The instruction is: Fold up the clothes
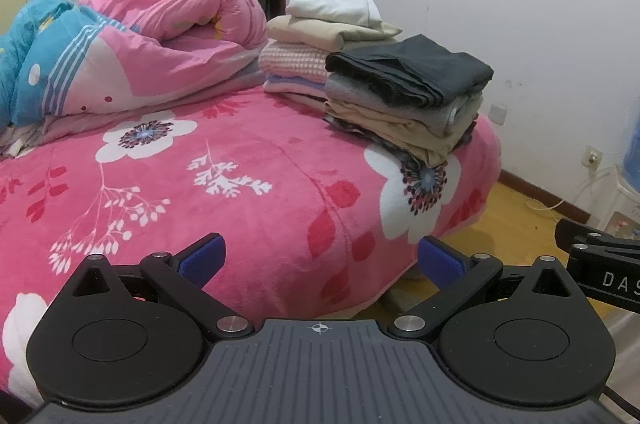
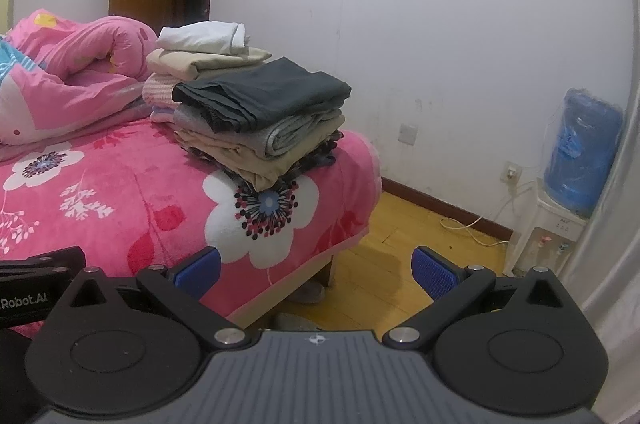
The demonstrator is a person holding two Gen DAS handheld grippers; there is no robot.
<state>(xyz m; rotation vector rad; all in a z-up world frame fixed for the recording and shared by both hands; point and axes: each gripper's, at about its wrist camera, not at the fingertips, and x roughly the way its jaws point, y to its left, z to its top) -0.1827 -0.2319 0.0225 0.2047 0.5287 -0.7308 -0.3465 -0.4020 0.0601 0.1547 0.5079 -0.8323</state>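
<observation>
Pink floral bed point(image 1: 248, 183), folded clothes stacks point(image 1: 404, 95), white wall point(image 2: 440, 23), both hand-held grippers spread empty

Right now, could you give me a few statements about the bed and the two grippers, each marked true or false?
1. The left gripper is shut on a garment. False: it is open and holds nothing.
2. A dark grey garment tops the nearer stack of folded clothes. True.
3. The right gripper is open. True.
4. The folded clothes sit on the wooden floor. False: both stacks rest on the pink floral blanket on the bed, near its corner.
5. A white folded garment tops the farther stack. True.
6. The water dispenser's bottle is red. False: it is blue.
</observation>
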